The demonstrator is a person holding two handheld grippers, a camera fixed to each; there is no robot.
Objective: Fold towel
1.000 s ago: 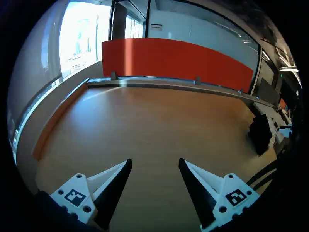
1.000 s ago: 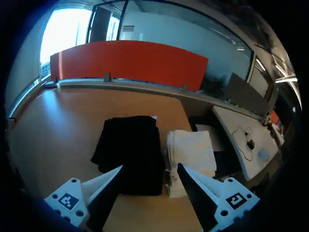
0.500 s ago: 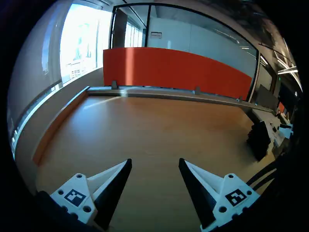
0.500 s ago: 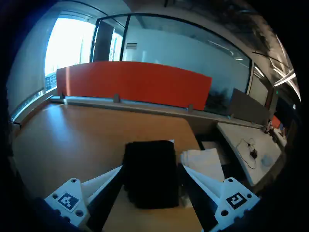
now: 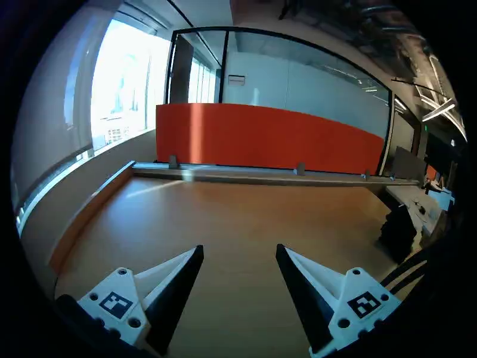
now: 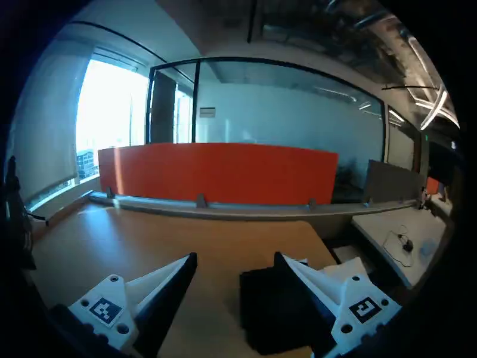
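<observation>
Left gripper (image 5: 238,247) and right gripper (image 6: 234,256) gape empty, the right near the black towel (image 6: 271,304) (soft, limp, I'd say): pinch a corner.

Bare wooden tabletop (image 5: 238,221) lies open across the centre of the left gripper view, fenced by an orange partition (image 5: 268,137) at mid-frame. A stack of black towels (image 6: 263,301) blocks the right gripper view's lower centre.

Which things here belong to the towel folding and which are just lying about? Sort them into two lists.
For the job:
black towel on the wooden table
white towel beside it
left gripper, open
right gripper, open

Lying about:
orange partition
cable on the neighbouring desk
</observation>
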